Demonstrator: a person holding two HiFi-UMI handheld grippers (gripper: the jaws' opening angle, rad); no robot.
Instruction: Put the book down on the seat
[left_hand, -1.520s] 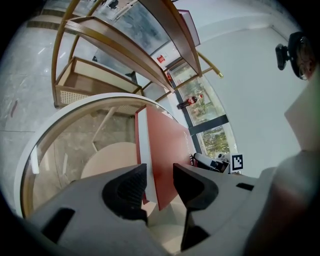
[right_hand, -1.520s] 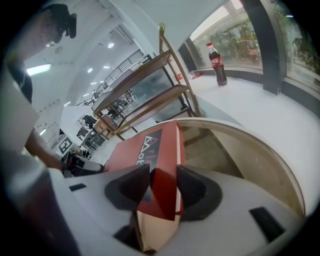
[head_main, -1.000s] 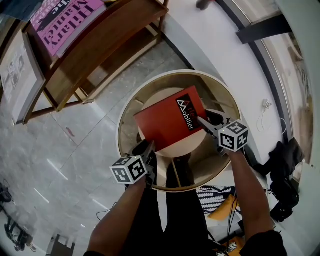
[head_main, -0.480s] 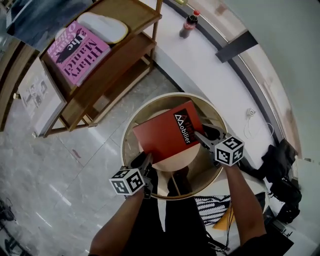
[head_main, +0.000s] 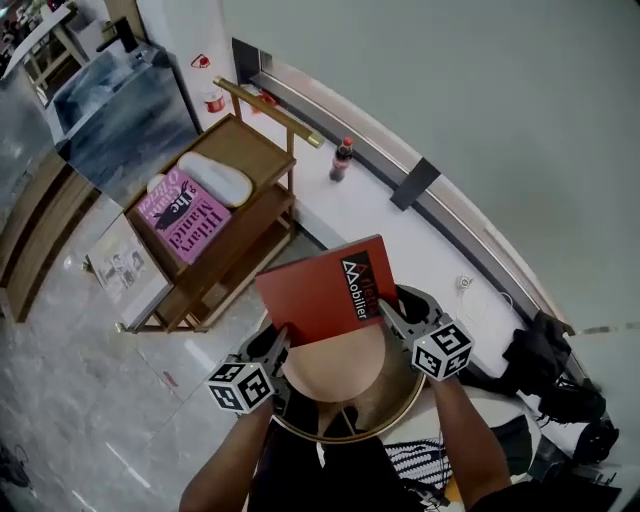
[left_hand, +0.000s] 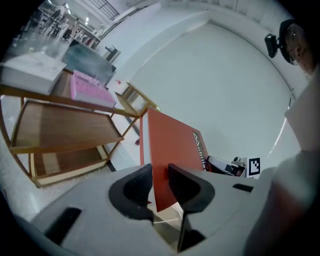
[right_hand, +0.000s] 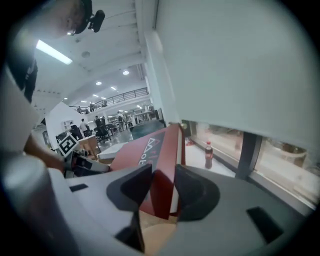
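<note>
Pinches rectangular red book at opposite edges with left gripper and right gripper, jaws just closing tighter, for balance. Hangs centre-frame above round tan wooden seat.

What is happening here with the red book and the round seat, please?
A person grips a red book at its near corners with the left gripper and right gripper, whose jaws have just been closing on it. The book is in the air, tilted, above the round seat, not yet set down.
</note>
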